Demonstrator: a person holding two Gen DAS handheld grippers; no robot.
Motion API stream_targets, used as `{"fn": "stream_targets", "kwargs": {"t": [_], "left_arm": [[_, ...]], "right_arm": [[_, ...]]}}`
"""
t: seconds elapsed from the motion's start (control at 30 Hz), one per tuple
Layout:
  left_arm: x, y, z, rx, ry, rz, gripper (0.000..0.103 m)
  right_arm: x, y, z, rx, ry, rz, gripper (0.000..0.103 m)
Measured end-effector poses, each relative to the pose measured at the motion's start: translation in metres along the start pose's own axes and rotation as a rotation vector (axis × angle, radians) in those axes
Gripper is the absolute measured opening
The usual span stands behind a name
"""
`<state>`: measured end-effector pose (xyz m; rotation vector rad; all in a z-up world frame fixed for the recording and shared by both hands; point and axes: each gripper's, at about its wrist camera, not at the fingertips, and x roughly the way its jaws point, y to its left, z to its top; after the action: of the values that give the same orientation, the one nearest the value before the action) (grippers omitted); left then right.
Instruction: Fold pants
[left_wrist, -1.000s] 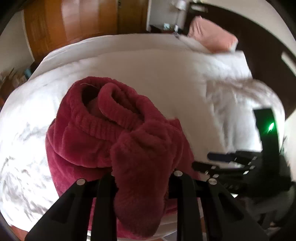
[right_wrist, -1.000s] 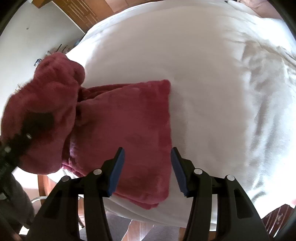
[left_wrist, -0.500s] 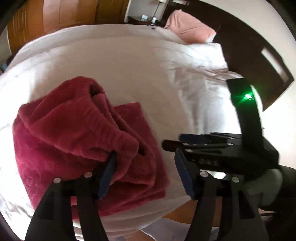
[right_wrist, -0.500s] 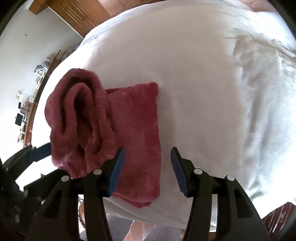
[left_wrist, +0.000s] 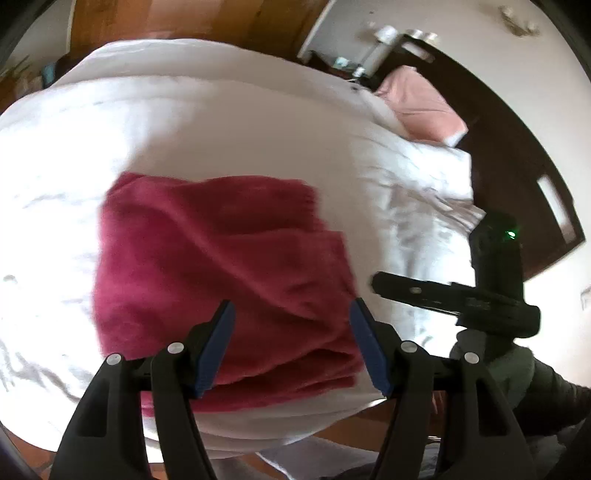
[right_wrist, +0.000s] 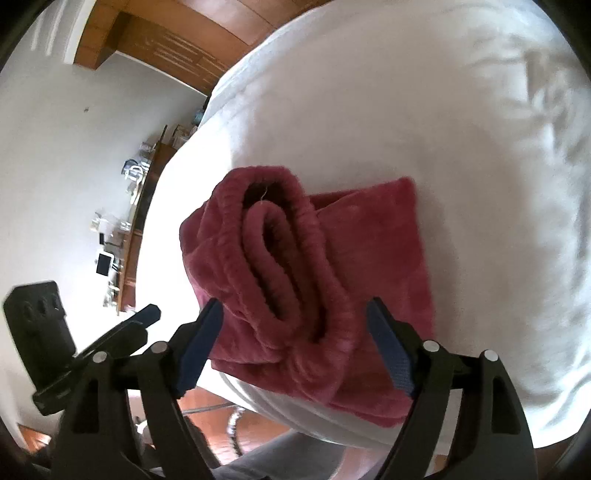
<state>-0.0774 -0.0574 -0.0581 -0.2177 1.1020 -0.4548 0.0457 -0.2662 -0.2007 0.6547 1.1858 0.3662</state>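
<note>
Red fleece pants (left_wrist: 221, 266) on bed (left_wrist: 229, 122)

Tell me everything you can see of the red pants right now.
The red pants are a plush, fleece-like dark red garment, folded into a compact, roughly rectangular stack on the white bed near its front edge. The ribbed elastic waistband lies on top, curled and gaping open. Both the left gripper and the right gripper are open and hold nothing; whether they touch the fabric is unclear.
</note>
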Motion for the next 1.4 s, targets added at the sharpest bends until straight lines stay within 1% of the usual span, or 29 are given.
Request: {"fn": "stream_targets", "kwargs": {"t": [0.1, 0.2, 0.23, 0.27, 0.3, 0.33, 0.4, 0.43, 0.47, 0.5, 0.57, 0.63, 0.77, 0.83, 0.87, 0.93, 1.0, 1.07, 1.13, 1.17, 1.23, 1.27, 1.3, 1.33, 1.37, 1.4], "left_arm": [[0.000, 0.024, 0.004, -0.016, 0.014, 0.021, 0.064], [0.002, 0.039, 0.009, -0.001, 0.035, 0.030, 0.064], [0.002, 0.044, 0.011, 0.012, 0.042, 0.033, 0.065], [0.001, 0.049, 0.013, 0.024, 0.047, 0.034, 0.065], [0.002, 0.056, 0.014, 0.036, 0.055, 0.036, 0.065], [0.004, 0.061, 0.015, 0.041, 0.065, 0.036, 0.065], [0.009, 0.075, 0.016, 0.053, 0.090, 0.032, 0.065], [0.012, 0.079, 0.015, 0.058, 0.100, 0.031, 0.065], [0.015, 0.084, 0.015, 0.066, 0.113, 0.030, 0.065], [0.018, 0.088, 0.014, 0.070, 0.123, 0.027, 0.065], [0.023, 0.095, 0.012, 0.080, 0.145, 0.020, 0.065], [0.026, 0.101, 0.010, 0.103, 0.165, 0.021, 0.065], [0.025, 0.109, 0.008, 0.124, 0.177, 0.002, 0.065], [0.025, 0.111, 0.006, 0.134, 0.185, -0.010, 0.065], [0.027, 0.111, 0.003, 0.140, 0.196, -0.018, 0.065], [0.033, 0.108, -0.001, 0.160, 0.220, -0.027, 0.065], [0.041, 0.103, -0.010, 0.191, 0.254, -0.037, 0.065], [0.050, 0.099, -0.017, 0.215, 0.290, -0.049, 0.065], [0.060, 0.098, -0.026, 0.250, 0.319, -0.039, 0.066], [0.062, 0.098, -0.028, 0.260, 0.321, -0.032, 0.067], [0.063, 0.099, -0.028, 0.271, 0.319, -0.025, 0.067], [0.062, 0.099, -0.028, 0.267, 0.316, -0.027, 0.067], [0.061, 0.100, -0.028, 0.265, 0.314, -0.027, 0.067], [0.061, 0.101, -0.028, 0.261, 0.312, -0.027, 0.067], [0.060, 0.101, -0.028, 0.257, 0.311, -0.026, 0.067], [0.059, 0.102, -0.028, 0.253, 0.310, -0.023, 0.067]], "right_arm": [[0.015, 0.008, 0.002, 0.021, 0.014, -0.024, 0.081], [0.018, 0.027, 0.005, 0.006, -0.036, -0.152, 0.081], [0.017, 0.035, 0.005, -0.016, -0.057, -0.172, 0.081], [0.014, 0.046, 0.005, -0.050, -0.077, -0.198, 0.078], [0.013, 0.057, 0.003, -0.084, -0.091, -0.218, 0.073], [0.013, 0.063, 0.001, -0.102, -0.091, -0.224, 0.070], [0.022, 0.071, -0.009, -0.114, -0.060, -0.228, 0.055], [0.031, 0.072, -0.011, -0.111, -0.038, -0.242, 0.051], [0.037, 0.072, -0.013, -0.104, -0.023, -0.255, 0.042], [0.044, 0.071, -0.015, -0.091, -0.009, -0.274, 0.031], [0.054, 0.068, -0.018, -0.052, 0.017, -0.303, 0.011], [0.039, 0.070, -0.018, -0.025, -0.018, -0.273, 0.010], [-0.012, 0.071, -0.022, 0.009, -0.086, -0.241, 0.010], [-0.025, 0.062, -0.031, 0.020, -0.078, -0.276, 0.010], [-0.023, 0.057, -0.038, 0.023, -0.064, -0.300, 0.010], [-0.005, 0.042, -0.050, 0.047, -0.023, -0.342, 0.010], [0.023, 0.025, -0.061, 0.070, 0.016, -0.383, 0.010], [0.036, 0.020, -0.065, 0.067, 0.020, -0.400, 0.010], [0.041, 0.021, -0.062, 0.059, 0.005, -0.409, 0.011], [0.041, 0.023, -0.061, 0.056, 0.002, -0.401, 0.017], [0.033, 0.028, -0.059, 0.032, -0.004, -0.393, 0.032], [0.028, 0.031, -0.058, 0.023, -0.013, -0.391, 0.048], [0.021, 0.035, -0.055, 0.016, -0.033, -0.386, 0.058], [0.012, 0.040, -0.052, 0.001, -0.072, -0.383, 0.070], [0.007, 0.045, -0.048, -0.016, -0.097, -0.384, 0.077], [0.005, 0.047, -0.045, -0.028, -0.108, -0.385, 0.078]]}}
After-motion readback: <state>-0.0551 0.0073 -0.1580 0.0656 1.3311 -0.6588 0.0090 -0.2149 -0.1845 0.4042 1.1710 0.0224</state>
